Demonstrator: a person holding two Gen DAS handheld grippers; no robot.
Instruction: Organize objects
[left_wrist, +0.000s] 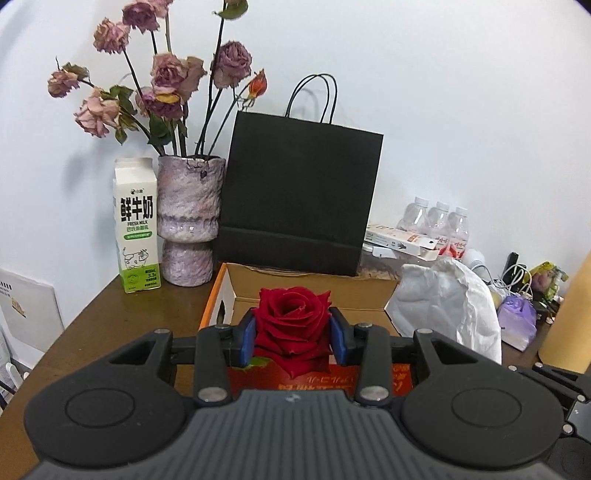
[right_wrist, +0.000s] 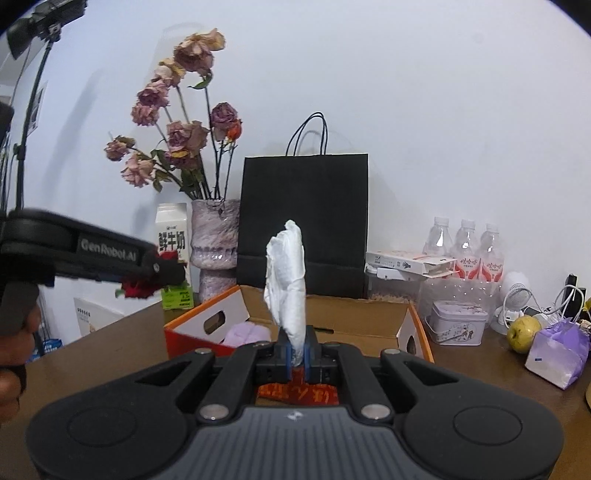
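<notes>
While clamped, left tongs (left_wrist: 291, 328) round one red rose (left_wrist: 292, 325), right tongs (right_wrist: 298, 356) on one white tissue (right_wrist: 286, 280).

a home: cluttered wooden table (left_wrist: 92, 325), wilted roses' vase (left_wrist: 190, 218), milk carton (left_wrist: 136, 225).

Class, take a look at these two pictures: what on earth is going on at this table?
A person is tidying a cluttered brown table with a hand-held gripper in each hand. The left gripper is clamped on a fresh red rose, held above an open cardboard box. The right gripper is shut on a crumpled white tissue that stands up from its jaws. Behind the box are a vase of wilted roses, a milk carton and a black paper bag.
</notes>
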